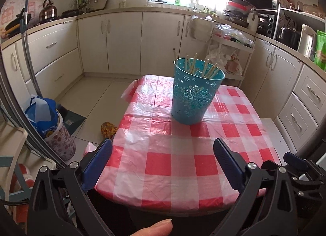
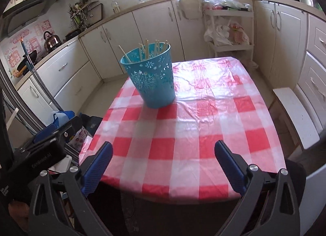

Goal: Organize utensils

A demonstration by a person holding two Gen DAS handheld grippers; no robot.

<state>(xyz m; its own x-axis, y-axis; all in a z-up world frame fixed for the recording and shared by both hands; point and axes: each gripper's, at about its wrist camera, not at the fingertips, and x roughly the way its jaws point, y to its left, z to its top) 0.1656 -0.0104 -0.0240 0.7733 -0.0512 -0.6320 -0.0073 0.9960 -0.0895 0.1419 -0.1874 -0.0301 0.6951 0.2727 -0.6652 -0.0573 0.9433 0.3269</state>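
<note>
We've got the left gripper (image 1: 163, 154) hanging over the near edge of the table (image 1: 159, 166) w/ jaws spread wide, nothing between them. A fingertip (image 1: 156, 228) shows at the bottom of that view.

Further in, the teal bucket (image 1: 194, 95) stands upright on the checked cloth, roughly mid-table toward the far side, w/ the chopsticks (image 1: 205, 68) inside it. They stand on end, long axis near vertical, tips fanning out a bit above the rim; one on the left leans outward more than the rest.

Over on the right, the right gripper (image 2: 164, 154) is also fully released, empty, hovering by the near edge.

No loose utensils anywhere on the cloth afaict, so we reckon the sorting's basically done, both hands clear of the bucket. Next move prob just calls for checking nothing's left off-camera, or finishing up. If sth more turns up, it'd want a pinch across its thin axis, then dropping end-first into the bucket.
</note>
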